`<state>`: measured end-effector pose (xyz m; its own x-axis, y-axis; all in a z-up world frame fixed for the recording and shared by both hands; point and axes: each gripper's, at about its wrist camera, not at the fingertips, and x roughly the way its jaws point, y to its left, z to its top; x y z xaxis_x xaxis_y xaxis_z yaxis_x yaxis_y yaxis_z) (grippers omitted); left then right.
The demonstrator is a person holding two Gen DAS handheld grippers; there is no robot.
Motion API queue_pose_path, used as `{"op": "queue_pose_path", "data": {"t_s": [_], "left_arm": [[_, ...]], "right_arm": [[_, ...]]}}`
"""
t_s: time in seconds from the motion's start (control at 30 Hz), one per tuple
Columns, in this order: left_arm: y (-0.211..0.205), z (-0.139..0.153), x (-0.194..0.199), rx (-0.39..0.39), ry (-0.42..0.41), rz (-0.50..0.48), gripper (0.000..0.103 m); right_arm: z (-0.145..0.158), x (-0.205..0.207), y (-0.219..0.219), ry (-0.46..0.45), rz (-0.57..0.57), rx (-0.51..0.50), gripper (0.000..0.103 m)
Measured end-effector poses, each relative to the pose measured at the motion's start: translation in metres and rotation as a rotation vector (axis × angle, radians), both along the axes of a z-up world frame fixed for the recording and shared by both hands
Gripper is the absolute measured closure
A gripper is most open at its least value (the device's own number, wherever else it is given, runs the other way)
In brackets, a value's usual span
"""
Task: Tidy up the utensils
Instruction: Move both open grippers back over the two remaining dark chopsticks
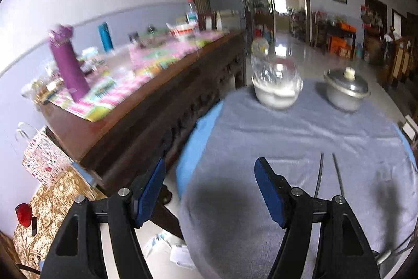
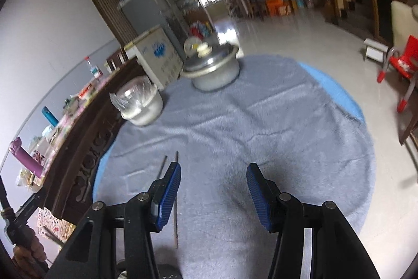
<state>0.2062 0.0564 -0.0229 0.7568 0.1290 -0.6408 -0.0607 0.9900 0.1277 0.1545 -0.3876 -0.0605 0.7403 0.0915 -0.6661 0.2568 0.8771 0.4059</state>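
Two sets of fingers, both spread apart with nothing between the pads: left gripper, right gripper. Nothing grasped yet.

Task items: a pair of thin metal chopsticks lying side by side on the grey cloth over the round worktop. In the left view they sit just right of my right-hand finger; in the right view they run beside and under my left-hand finger, so they lie between the two grippers. Lower ends are hidden behind the gripper bodies.

Further out: a plastic-covered white bowl and a lidded metal pot at the far edge, well apart from the chopsticks.

Step in hand, my judgement: approach to pick-up. To do it well, centre one gripper over the sticks across their length, pads low to the cloth, and close on both together so neither rolls off.

Pose: both grippers tilted down toward the worktop, hovering above it. Frames are blurred.
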Motion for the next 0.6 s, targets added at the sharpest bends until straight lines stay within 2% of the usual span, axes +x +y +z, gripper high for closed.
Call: {"op": "queue_pose_path", "data": {"t_s": [0.13,0.27,0.37,0.6], "left_arm": [[-0.008,-0.035,0.029,-0.024,0.117,-0.023,0.032],[-0.026,-0.061,0.047,-0.016,0.195,-0.061,0.032],[-0.039,-0.072,0.056,0.005,0.216,-0.087,0.032],[-0.068,-0.094,0.082,0.050,0.253,-0.147,0.032]], "right_arm": [[-0.028,0.038,-0.004,0.078,0.059,0.023,0.047],[-0.047,0.071,0.006,0.117,0.131,0.029,0.047],[-0.051,0.090,0.025,0.131,0.182,-0.040,0.047],[-0.053,0.124,0.063,0.127,0.286,-0.271,0.047]]}}
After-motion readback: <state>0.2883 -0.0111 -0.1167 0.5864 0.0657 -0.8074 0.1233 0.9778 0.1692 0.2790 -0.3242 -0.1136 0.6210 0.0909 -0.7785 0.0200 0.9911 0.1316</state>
